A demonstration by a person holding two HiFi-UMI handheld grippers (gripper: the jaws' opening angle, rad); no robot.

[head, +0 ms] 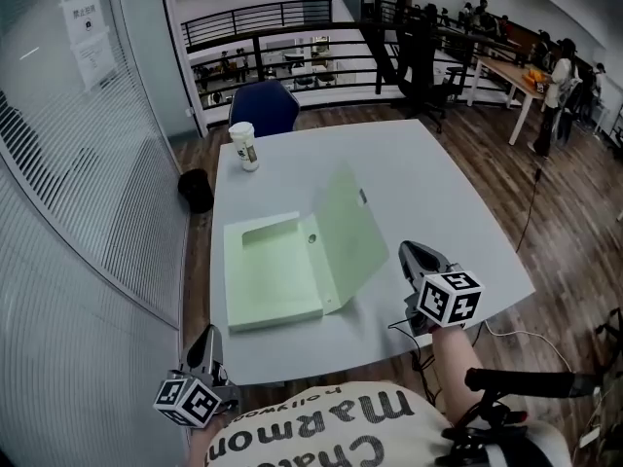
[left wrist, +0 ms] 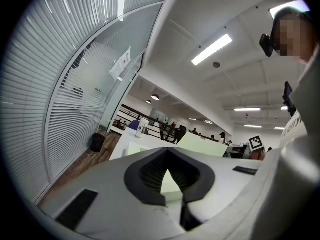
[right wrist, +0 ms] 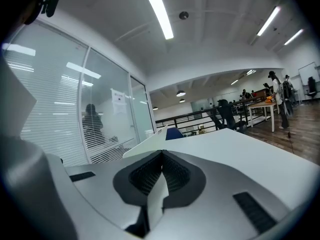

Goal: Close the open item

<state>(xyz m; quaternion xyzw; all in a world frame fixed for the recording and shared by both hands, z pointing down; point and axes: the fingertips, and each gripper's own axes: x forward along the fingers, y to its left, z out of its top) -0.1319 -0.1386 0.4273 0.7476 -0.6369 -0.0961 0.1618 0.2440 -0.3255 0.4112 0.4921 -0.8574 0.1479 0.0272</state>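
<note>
A pale green box file lies open on the white table, its tray flat and its lid tilted up to the right. My right gripper is shut and empty, just right of the lid's lower edge and over the table's front right part. My left gripper is shut and empty too, held off the table's front left corner. The left gripper view shows the jaws closed, with the green lid beyond. In the right gripper view the lid rises beyond the shut gripper.
A paper cup with a lid stands at the table's far left. Behind it is a blue chair, with a black bin on the floor by the glass wall. A cable hangs off the front right corner. People stand at a far desk.
</note>
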